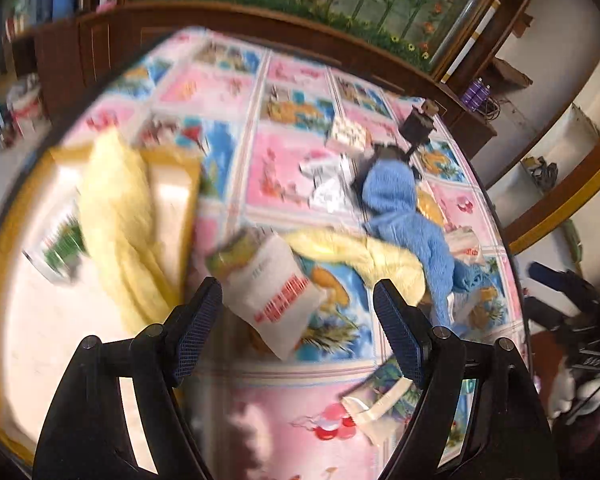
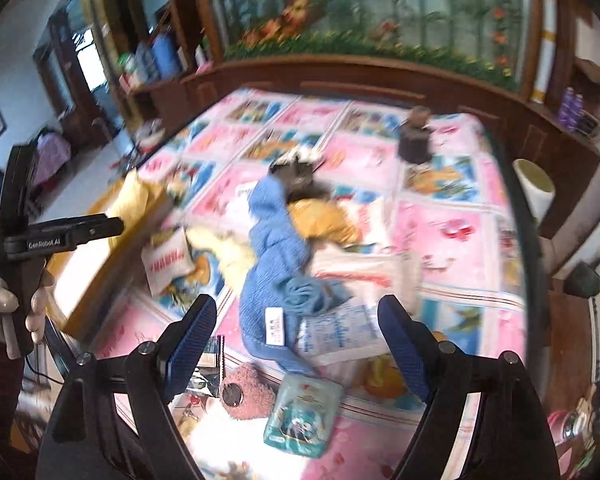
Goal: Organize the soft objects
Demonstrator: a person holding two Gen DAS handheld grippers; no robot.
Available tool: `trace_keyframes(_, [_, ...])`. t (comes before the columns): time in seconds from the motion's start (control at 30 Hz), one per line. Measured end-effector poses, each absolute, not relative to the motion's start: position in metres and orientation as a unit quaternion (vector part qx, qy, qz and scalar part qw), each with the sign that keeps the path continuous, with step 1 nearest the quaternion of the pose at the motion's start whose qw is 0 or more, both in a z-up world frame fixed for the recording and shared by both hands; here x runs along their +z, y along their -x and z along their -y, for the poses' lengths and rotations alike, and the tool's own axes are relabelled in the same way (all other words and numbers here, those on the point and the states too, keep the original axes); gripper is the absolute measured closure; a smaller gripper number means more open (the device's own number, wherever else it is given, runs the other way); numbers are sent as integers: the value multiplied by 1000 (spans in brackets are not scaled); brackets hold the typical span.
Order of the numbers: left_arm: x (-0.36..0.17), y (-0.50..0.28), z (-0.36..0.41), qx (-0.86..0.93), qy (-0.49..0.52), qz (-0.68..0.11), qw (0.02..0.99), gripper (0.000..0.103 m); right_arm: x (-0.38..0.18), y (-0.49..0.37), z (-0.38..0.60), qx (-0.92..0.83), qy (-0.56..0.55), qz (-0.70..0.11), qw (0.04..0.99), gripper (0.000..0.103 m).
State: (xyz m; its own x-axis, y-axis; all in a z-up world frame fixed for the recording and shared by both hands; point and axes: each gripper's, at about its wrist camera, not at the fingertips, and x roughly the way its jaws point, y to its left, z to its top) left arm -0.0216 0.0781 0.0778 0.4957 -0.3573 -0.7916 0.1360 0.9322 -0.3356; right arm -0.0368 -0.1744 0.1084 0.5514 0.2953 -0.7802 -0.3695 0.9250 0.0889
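A round table carries a pink and blue patterned cloth. A blue fleece garment lies at its right, also in the right wrist view. A yellow fleece piece lies beside it, and another yellow piece drapes over a cardboard box. My left gripper is open and empty above a white and red packet. My right gripper is open and empty above the blue garment's near end. The left gripper's handle shows at the left of the right wrist view.
A dark brown object stands at the table's far side. White plastic packets, a teal wipes pack and a pink fuzzy item lie near the front edge. A wooden cabinet runs behind the table.
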Motion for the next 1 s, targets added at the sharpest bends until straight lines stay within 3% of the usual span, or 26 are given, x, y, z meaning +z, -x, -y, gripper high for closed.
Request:
trace_keyframes(0.2, [71, 41, -84, -141, 111, -470, 864, 24, 89, 20, 108, 247, 121, -439, 856, 28])
trace_keyframes(0.3, [82, 48, -92, -143, 92, -450, 877, 24, 80, 7, 82, 260, 153, -447, 842, 44])
trace_keyframes(0.5, [74, 41, -86, -153, 78, -454, 874, 24, 33, -20, 53, 225, 224, -487, 813, 43])
trace_keyframes(0.53, [71, 39, -82, -153, 72, -459, 872, 24, 29, -21, 54, 223, 222, -493, 811, 43])
trace_keyframes(0.57, [67, 36, -77, -151, 63, -465, 870, 24, 27, -23, 57, 222, 216, -497, 811, 49])
trace_keyframes(0.6, [64, 33, -73, -148, 55, -472, 867, 24, 25, -24, 61, 221, 211, -503, 809, 64])
trace_keyframes(0.83, [38, 2, -43, -131, 6, -499, 857, 24, 48, -25, 110, 257, 60, -509, 819, 67])
trace_keyframes(1.0, [17, -17, -25, -74, -86, -497, 860, 24, 70, -9, 130, 278, -6, -493, 825, 67])
